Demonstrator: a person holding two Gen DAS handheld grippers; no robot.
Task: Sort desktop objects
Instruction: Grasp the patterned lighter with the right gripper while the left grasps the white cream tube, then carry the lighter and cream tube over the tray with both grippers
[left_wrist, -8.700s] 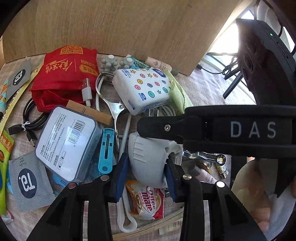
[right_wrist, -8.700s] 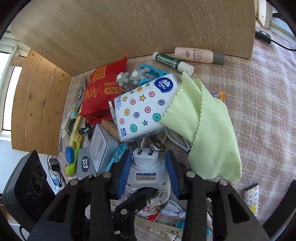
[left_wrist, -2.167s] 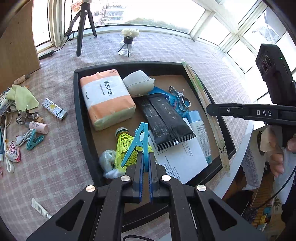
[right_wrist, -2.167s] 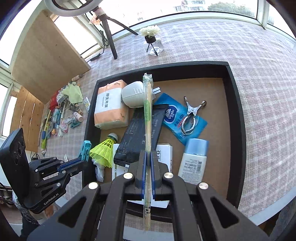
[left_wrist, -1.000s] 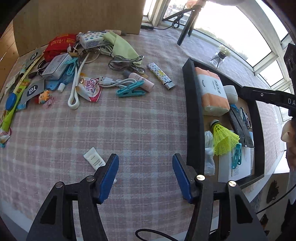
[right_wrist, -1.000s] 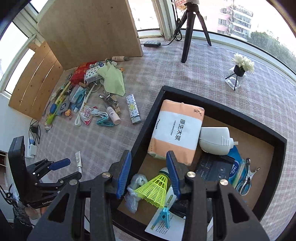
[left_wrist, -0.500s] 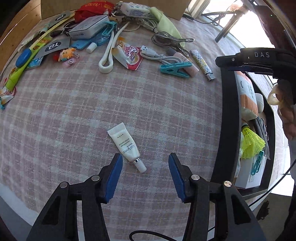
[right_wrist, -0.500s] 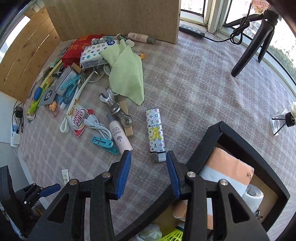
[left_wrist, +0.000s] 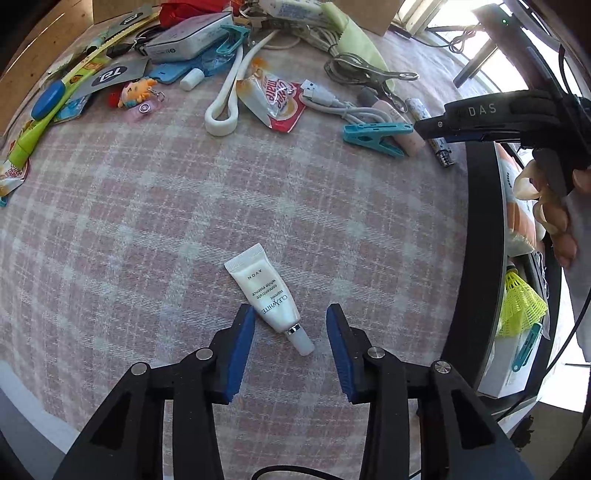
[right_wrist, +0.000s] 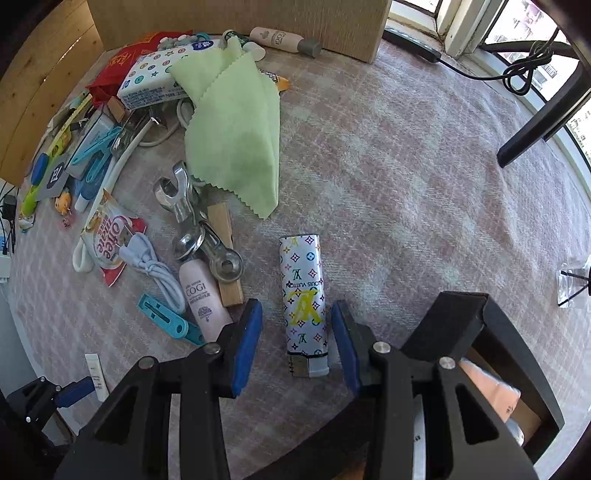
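Observation:
My left gripper (left_wrist: 290, 328) is open, its blue pads on either side of the cap end of a small white Avon tube (left_wrist: 267, 293) that lies on the plaid cloth. My right gripper (right_wrist: 297, 326) is open, straddling the lower half of a white patterned lighter (right_wrist: 303, 301) lying flat. Neither touches its object. The right gripper also shows in the left wrist view (left_wrist: 436, 127), over the lighter (left_wrist: 441, 149). The black tray (left_wrist: 480, 236) stands at the right with a yellow shuttlecock (left_wrist: 521, 299) and a teal clip (left_wrist: 524, 349) inside.
A clutter pile lies at the far side: green cloth (right_wrist: 236, 136), metal clamp (right_wrist: 195, 225), pink COGI tube (right_wrist: 203, 295), teal clothespin (right_wrist: 168, 321), white cable (right_wrist: 151, 266), coffee sachet (right_wrist: 107, 236), tissue pack (right_wrist: 159, 77). The tray corner (right_wrist: 480, 310) is right of my right gripper.
Both grippers have dropped lower and closer: the left now frames the white tube's cap end, the right now frames the lighter. Both stay open.

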